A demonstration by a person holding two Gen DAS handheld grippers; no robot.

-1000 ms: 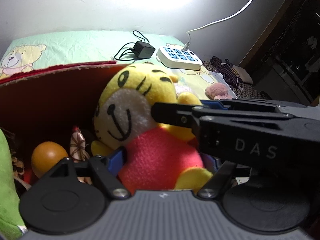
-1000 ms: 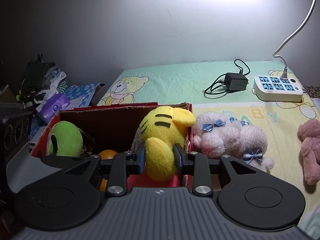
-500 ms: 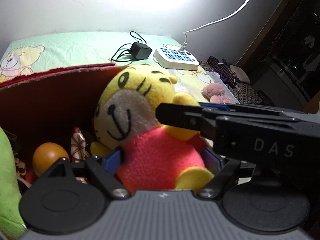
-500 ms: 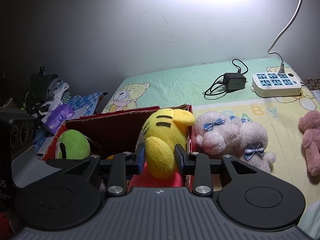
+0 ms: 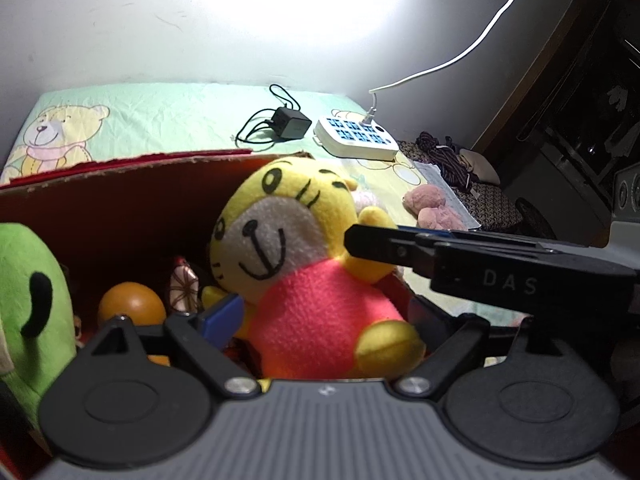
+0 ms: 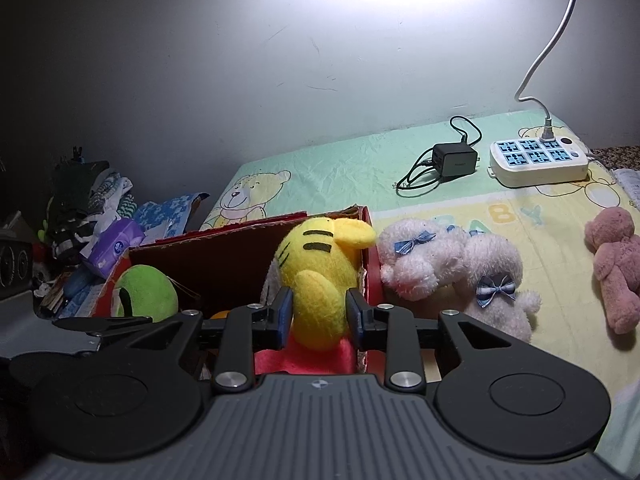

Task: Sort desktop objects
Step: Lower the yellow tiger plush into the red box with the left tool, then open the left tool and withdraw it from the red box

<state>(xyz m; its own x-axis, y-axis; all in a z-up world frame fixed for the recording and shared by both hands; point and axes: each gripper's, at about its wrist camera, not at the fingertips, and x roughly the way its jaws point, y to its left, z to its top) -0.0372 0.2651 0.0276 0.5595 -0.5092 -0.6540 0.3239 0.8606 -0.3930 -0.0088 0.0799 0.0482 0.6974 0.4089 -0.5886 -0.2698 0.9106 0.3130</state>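
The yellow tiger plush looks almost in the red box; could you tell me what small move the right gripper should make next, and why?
Probably open the right gripper. Its fingers clamp the yellow tiger plush, which already sits inside the red box beside the orange ball and green plush. The left gripper is open around its body.

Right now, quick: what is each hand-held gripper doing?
Left hand-held gripper: open around the yellow plush tiger in a red top, not clamped.
Right hand-held gripper: shut on the tiger's arm.

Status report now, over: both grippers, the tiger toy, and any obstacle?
Right gripper shut on tiger toy inside red box. Left gripper open around its body. Nothing blocking.
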